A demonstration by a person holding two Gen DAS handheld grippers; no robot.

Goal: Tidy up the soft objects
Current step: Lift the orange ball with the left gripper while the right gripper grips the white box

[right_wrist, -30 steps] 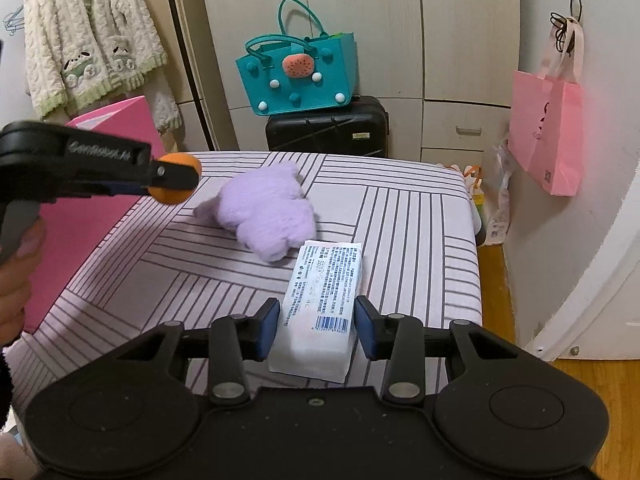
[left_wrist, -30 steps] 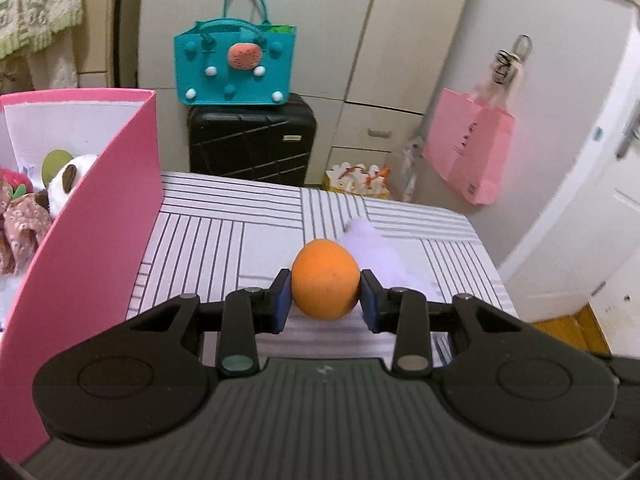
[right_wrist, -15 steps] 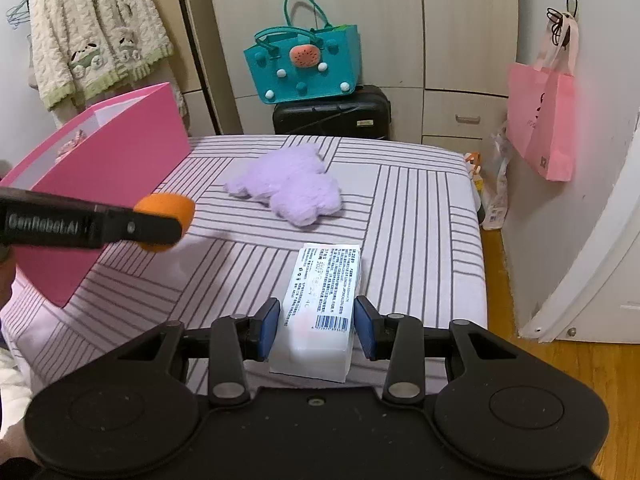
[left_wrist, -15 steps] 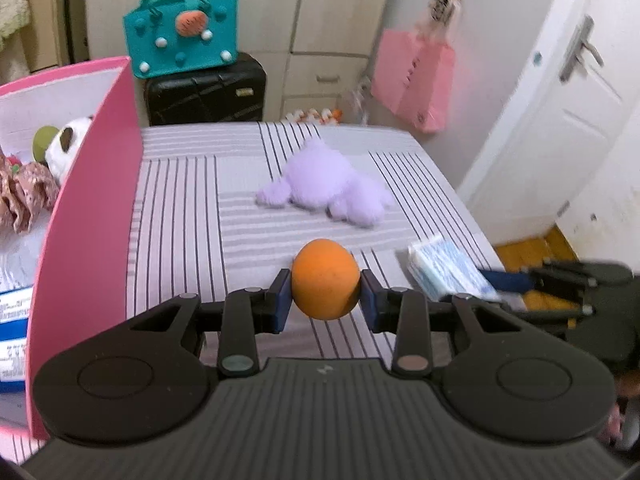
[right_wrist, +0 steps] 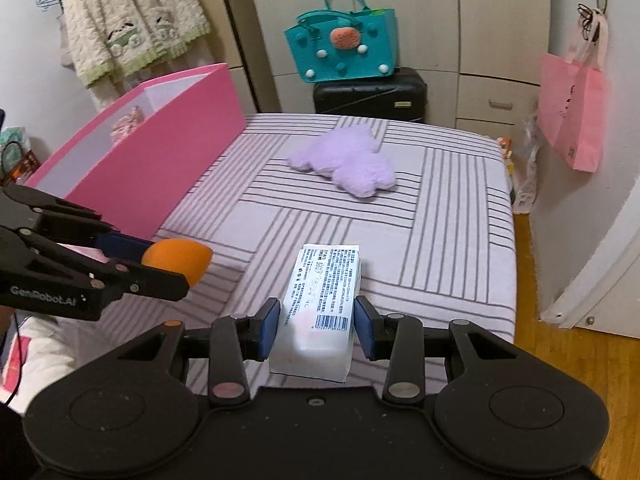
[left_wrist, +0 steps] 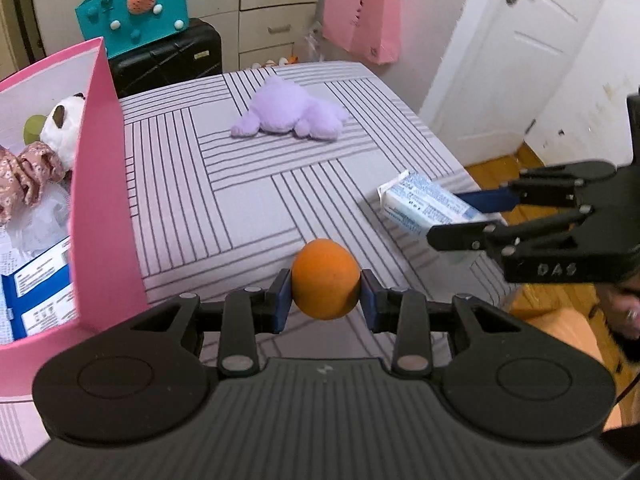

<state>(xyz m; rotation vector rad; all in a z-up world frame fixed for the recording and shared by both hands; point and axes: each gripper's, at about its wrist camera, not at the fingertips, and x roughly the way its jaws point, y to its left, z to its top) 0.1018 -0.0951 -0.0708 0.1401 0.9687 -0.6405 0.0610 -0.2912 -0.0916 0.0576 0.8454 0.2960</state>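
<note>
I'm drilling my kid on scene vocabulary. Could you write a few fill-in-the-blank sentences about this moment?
1. The left gripper holds an ____ ball.
2. The right gripper holds a white tissue ____.
3. The ____ plush toy lies on the striped bed.
4. The panda sits inside the ____ box.
Missing: orange; pack; purple; pink

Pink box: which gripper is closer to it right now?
Left. The left gripper, shut on the orange ball, sits just beside the pink box. The right gripper, holding the tissue pack, is farther out toward the bed's opposite edge.
</note>
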